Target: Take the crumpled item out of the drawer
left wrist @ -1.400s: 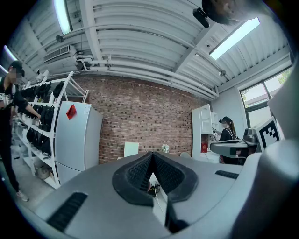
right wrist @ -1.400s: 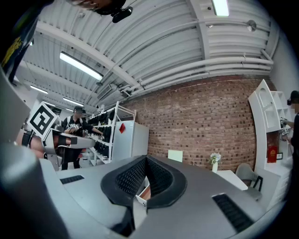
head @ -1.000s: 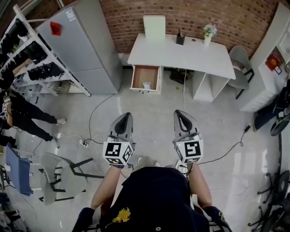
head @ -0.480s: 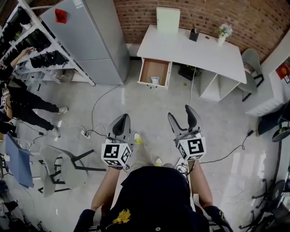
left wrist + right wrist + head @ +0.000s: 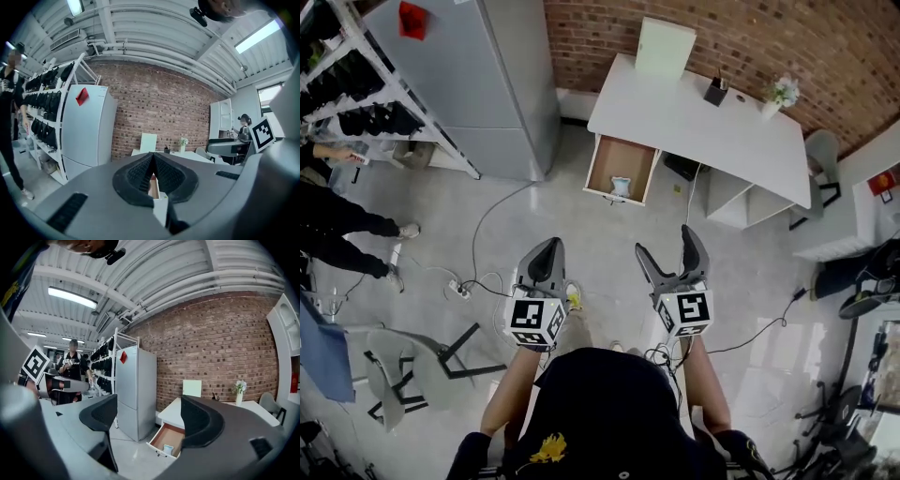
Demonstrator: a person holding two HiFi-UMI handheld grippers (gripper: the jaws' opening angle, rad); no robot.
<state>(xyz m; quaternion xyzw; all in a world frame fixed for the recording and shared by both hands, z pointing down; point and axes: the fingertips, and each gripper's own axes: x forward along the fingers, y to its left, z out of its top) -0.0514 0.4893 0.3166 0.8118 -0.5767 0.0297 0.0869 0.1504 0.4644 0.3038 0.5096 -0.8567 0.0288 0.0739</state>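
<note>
The white desk's drawer stands pulled open, its brown inside showing. A small crumpled white and pale blue item lies at the drawer's front end. It also shows in the right gripper view, where the item sits in the drawer between my jaws, far off. My right gripper is held over the floor well short of the drawer, its jaws opening with nothing between them. My left gripper is beside it, shut and empty.
A white desk stands against the brick wall, a flower vase on it. A grey fridge and a rack stand left. Cables cross the floor. A chair and a person are at the left.
The right gripper's jaws went from shut to wide apart. The desk and drawer have shifted in the head view as the person stepped forward. The left gripper stayed shut.
</note>
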